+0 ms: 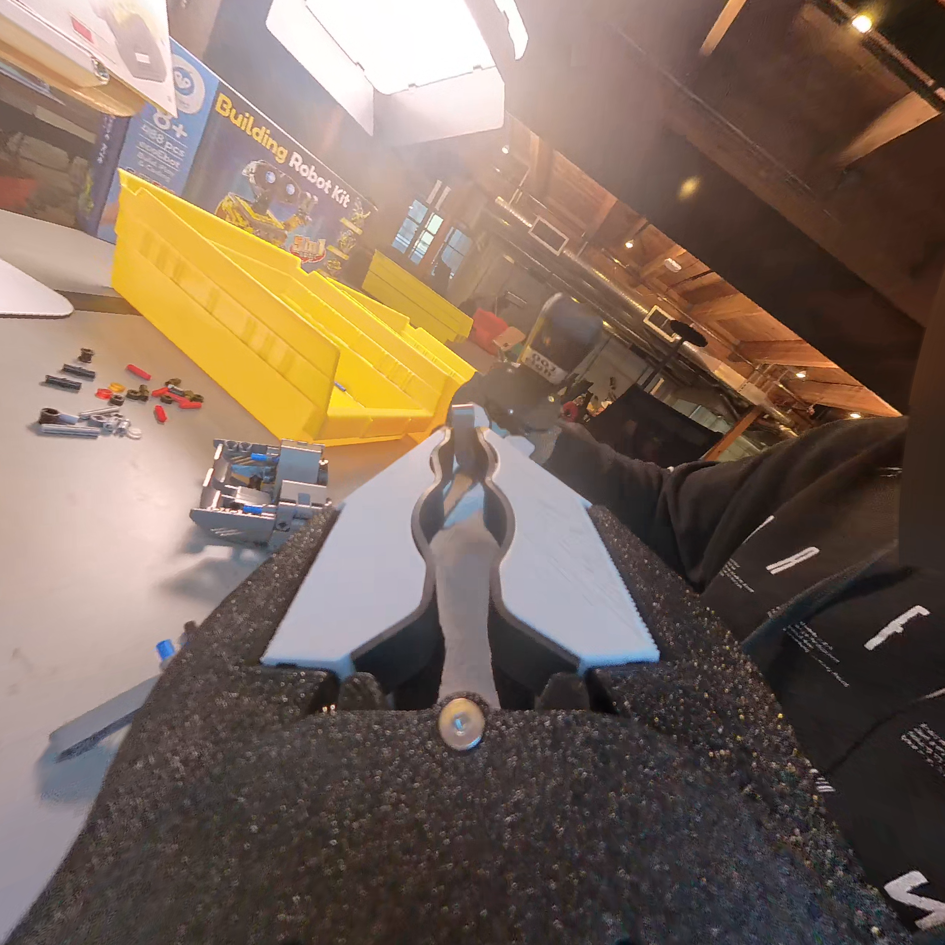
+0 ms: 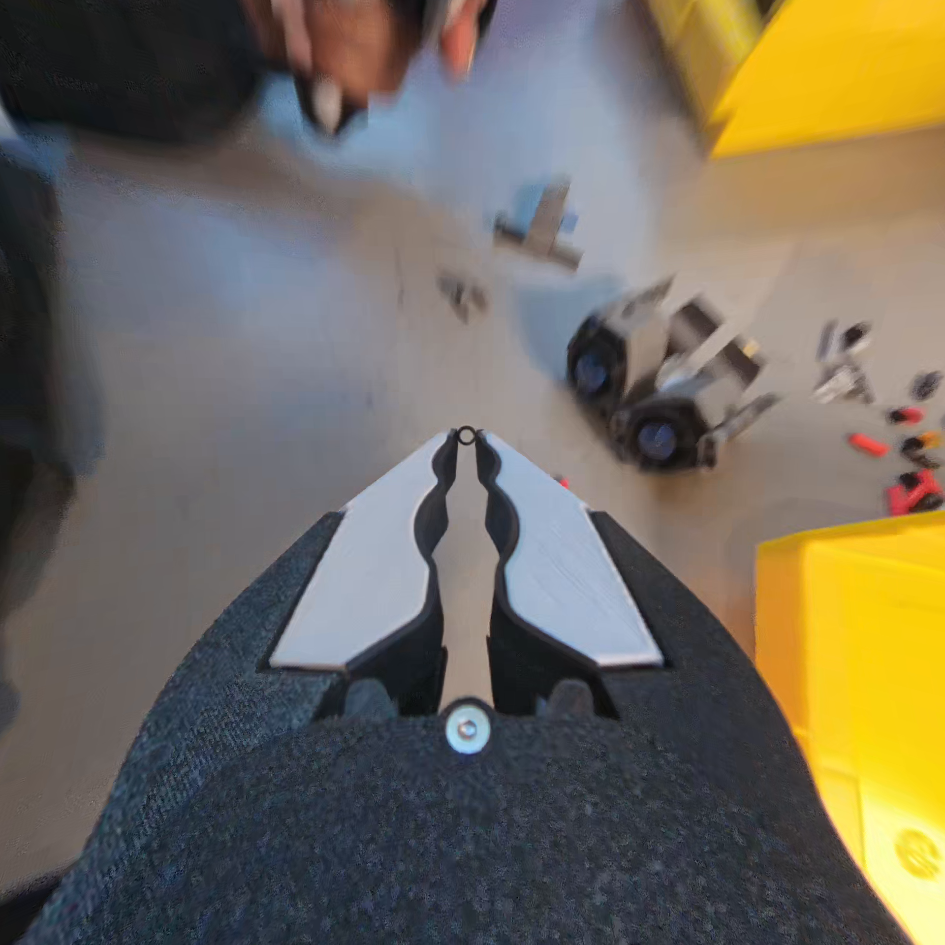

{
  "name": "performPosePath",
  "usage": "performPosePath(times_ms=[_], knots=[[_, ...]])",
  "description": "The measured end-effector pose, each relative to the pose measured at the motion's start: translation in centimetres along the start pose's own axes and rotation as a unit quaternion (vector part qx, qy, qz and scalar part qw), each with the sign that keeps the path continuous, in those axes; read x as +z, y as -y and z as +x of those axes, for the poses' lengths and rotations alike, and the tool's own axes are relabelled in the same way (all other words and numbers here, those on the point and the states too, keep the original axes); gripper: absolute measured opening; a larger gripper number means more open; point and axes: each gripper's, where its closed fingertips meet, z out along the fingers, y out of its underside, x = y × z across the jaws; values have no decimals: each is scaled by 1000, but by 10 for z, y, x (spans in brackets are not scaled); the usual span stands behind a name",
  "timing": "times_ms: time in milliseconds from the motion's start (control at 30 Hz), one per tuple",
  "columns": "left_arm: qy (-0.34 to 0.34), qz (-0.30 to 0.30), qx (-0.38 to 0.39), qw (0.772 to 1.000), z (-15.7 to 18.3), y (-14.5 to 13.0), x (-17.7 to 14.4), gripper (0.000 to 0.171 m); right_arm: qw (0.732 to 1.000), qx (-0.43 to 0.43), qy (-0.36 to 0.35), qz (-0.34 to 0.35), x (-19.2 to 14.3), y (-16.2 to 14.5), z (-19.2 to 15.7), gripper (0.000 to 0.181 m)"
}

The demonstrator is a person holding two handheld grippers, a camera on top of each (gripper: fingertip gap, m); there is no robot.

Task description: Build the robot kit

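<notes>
My left gripper [image 1: 463, 434] is shut on a long grey beam [image 1: 464, 588] that runs along the gap between the fingers, its end poking out past the tips. It is held above the grey table [image 1: 102, 562], with a grey block assembly [image 1: 261, 491] lying to its left. My right gripper [image 2: 465, 437] is shut on a small black ring [image 2: 465, 435], pinched at the very tips over the table. This view is blurred. A grey assembly with two round dark-rimmed ends [image 2: 654, 388] lies to its right.
Yellow bins [image 1: 230, 307] stand behind the assembly, with a kit box [image 1: 255, 169] beyond them. Small red, black and grey parts [image 1: 117, 399] are scattered at the left. A black sleeve [image 1: 767, 511] crosses on the right. Yellow bins [image 2: 844, 665] and a blurred hand [image 2: 358, 51] show in the right wrist view. The tips of one gripper are about 15 cm away from the tips of the other.
</notes>
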Motion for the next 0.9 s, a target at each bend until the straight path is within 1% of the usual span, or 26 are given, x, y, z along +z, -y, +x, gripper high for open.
performPosePath(times_ms=[33, 67, 100, 133, 167, 200, 233, 333, 400, 500, 900], knots=[[-10, 5, -4, 1000, 3, 0, 1, 7, 996, 27, -15, 82, -8, 27, 4, 5], [-21, 9, -8, 1000, 7, 1, 2, 7, 984, 62, -16, 167, -19, 54, 4, 5], [-28, 11, -14, 999, 10, 0, 4, 7, 962, 99, -17, 255, -31, 77, 5, 6], [-29, 8, -20, 999, 11, -2, 6, 7, 936, 127, -14, 328, -41, 94, 4, 5], [-33, 5, -23, 999, 12, -6, 9, 7, 915, 146, -1, 375, -46, 103, 1, 5], [-38, 4, -25, 999, 15, -8, 11, 7, 901, 157, 10, 405, -48, 109, -4, 5], [-46, 6, -28, 999, 19, -10, 13, 7, 892, 159, 16, 422, -46, 112, -7, 6], [-68, 11, -32, 997, 28, -12, 17, 6, 887, 167, 35, 430, -36, 111, -12, 5], [-79, 19, -38, 996, 34, -11, 19, 7, 876, 180, 58, 443, -36, 112, -15, 5], [-88, 25, -44, 995, 38, -11, 20, 6, 872, 181, 75, 449, -36, 112, -20, 5], [-95, 26, -52, 994, 40, -13, 22, 6, 869, 191, 86, 449, -31, 108, -21, 5]])
